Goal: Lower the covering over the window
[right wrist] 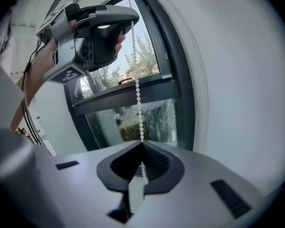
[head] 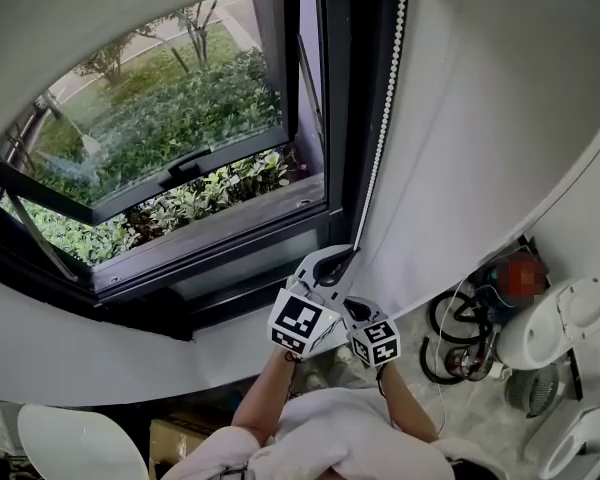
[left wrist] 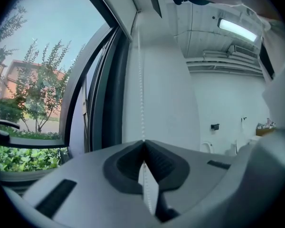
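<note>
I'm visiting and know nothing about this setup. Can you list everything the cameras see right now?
Window: one, dark frame, sash tilted open.
Bead chain: one, white, hanging right of the window.
Shrubs: many, green, outside below the window.
Cables: one coil, dark, floor at right.
Ceiling light: one, white, overhead indoors.
Left gripper: one, pale grey, jaws shut on bead chain, higher up.
Right gripper: one, pale grey, jaws shut on bead chain, below it.

bead chain [head: 383, 98] right of window [head: 160, 138], left gripper [left wrist: 143, 144] above right gripper [right wrist: 142, 146] on chain
</note>
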Motion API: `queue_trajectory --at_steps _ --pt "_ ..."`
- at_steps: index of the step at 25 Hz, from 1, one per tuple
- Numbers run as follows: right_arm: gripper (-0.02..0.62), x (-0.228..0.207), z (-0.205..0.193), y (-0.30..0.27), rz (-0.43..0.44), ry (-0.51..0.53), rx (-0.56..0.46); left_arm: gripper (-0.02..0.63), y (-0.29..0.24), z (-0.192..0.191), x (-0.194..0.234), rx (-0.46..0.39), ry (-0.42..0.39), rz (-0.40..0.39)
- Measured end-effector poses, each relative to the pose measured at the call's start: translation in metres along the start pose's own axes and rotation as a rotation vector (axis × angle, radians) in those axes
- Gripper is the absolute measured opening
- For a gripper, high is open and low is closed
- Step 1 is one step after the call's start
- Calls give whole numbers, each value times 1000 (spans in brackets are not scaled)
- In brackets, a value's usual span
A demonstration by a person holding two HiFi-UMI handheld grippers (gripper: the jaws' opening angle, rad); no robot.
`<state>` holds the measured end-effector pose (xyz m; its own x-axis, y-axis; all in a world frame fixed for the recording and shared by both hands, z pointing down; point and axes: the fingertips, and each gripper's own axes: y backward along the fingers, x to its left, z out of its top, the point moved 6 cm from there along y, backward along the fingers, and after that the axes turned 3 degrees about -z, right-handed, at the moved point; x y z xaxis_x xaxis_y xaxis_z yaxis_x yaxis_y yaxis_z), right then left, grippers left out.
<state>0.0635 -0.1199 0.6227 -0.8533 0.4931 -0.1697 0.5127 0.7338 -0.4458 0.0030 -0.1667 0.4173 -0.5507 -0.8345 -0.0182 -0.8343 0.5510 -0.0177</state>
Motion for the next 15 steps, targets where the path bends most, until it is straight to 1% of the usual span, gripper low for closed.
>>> queue_trajectory --at_steps 10,15 --pt "-3 2 -29 -8 3 23 104 15 5 -32 -3 48 45 15" --pt "-3 2 -43 -12 -7 45 167 15 8 -49 -3 78 47 32"
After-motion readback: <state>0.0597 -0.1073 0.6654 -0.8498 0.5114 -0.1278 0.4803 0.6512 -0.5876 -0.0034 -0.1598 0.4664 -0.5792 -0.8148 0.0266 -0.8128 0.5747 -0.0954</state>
